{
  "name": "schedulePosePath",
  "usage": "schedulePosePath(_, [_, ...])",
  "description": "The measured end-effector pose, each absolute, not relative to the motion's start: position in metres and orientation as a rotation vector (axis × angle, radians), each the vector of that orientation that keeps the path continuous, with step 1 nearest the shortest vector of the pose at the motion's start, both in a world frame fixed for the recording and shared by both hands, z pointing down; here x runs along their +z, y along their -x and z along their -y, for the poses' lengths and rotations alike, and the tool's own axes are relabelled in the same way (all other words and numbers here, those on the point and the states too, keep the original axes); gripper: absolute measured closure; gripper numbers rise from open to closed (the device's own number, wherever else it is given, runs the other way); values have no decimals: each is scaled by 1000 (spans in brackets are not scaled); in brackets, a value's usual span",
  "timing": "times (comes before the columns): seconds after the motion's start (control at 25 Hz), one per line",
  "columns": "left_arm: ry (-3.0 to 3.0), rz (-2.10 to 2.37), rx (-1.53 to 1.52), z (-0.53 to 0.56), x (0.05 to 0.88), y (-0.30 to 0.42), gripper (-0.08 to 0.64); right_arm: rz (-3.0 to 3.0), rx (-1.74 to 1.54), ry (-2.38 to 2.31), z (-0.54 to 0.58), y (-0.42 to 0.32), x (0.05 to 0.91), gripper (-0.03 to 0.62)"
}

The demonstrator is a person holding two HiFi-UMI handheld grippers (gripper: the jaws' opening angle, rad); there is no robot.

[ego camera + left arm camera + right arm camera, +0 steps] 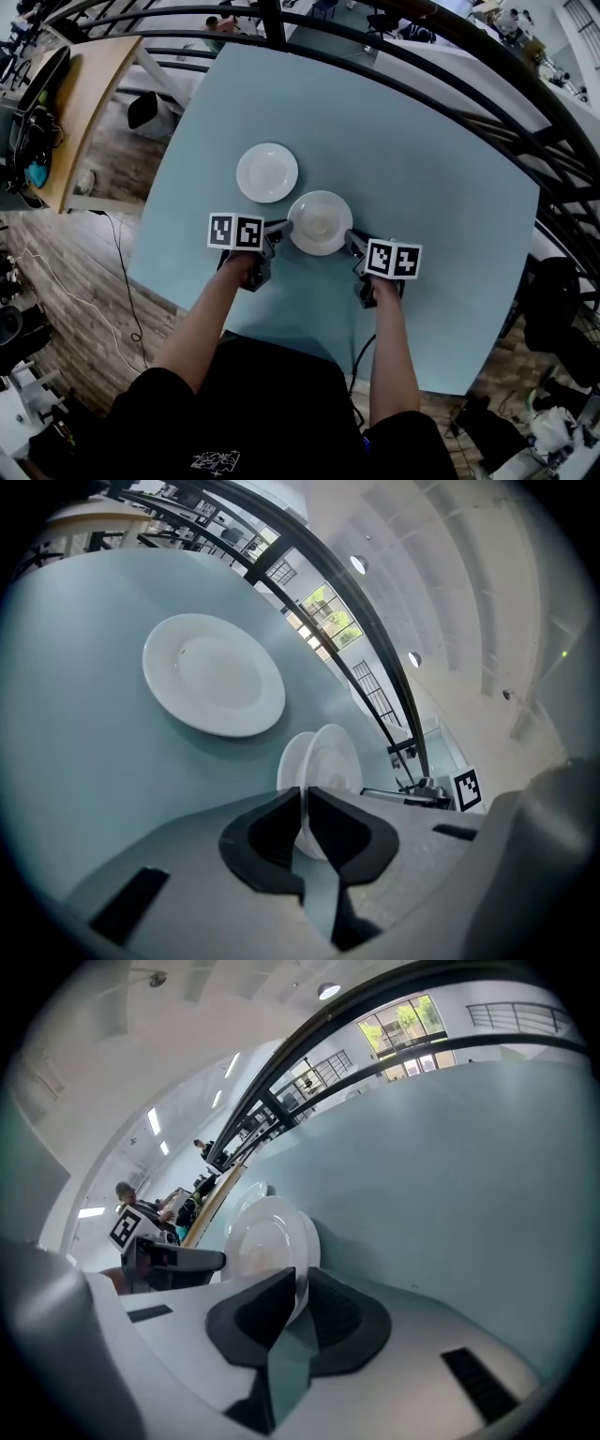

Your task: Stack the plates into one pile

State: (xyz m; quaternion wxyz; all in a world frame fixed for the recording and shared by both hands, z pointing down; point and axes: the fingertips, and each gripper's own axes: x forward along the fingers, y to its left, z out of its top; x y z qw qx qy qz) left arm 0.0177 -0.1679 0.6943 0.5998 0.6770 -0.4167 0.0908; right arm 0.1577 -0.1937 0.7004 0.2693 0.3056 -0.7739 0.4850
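Observation:
Two white plates show on the pale blue table (422, 187). One plate (267, 172) (214, 673) lies flat and alone, farther from me and to the left. The nearer plate (320, 222) (328, 759) (267, 1235) sits between my grippers; a second rim shows behind it, so it may be two plates together. My left gripper (281, 227) (305, 810) is shut on its left rim. My right gripper (352, 240) (298, 1299) has the right rim between its jaws, with a slim gap at the pads. Each gripper shows across the plate in the other gripper's view.
A dark curved railing (487, 66) runs round the table's far and right sides. A wooden desk (80, 103) with dark gear stands at the left over a plank floor with cables (56, 281). The person's arms and dark shirt fill the table's near edge.

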Motion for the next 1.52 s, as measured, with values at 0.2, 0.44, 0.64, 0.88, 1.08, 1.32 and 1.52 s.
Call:
schedulePosePath(0.2, [-1573, 1010, 280, 164, 699, -18, 525, 2074, 1217, -849, 192, -157, 703, 547])
schedulePosePath(0.44, [-1597, 1065, 404, 163, 704, -15, 520, 2055, 1056, -873, 192, -153, 705, 538])
schedulePosePath(0.64, [-1644, 1121, 498, 166, 701, -16, 518, 2041, 926, -912, 195, -152, 703, 537])
schedulePosePath(0.88, [-1662, 1147, 605, 166, 707, -16, 514, 2046, 827, -908, 197, -151, 705, 534])
schedulePosePath(1.08, [-1689, 1177, 654, 166, 706, -13, 514, 2038, 715, -898, 197, -147, 703, 520])
schedulePosePath(1.32, [-1694, 1184, 627, 164, 703, -11, 486, 2064, 722, -911, 198, -151, 697, 463])
schedulePosePath(1.52, [-1683, 1197, 588, 159, 696, -5, 486, 2110, 729, -939, 196, -152, 680, 465])
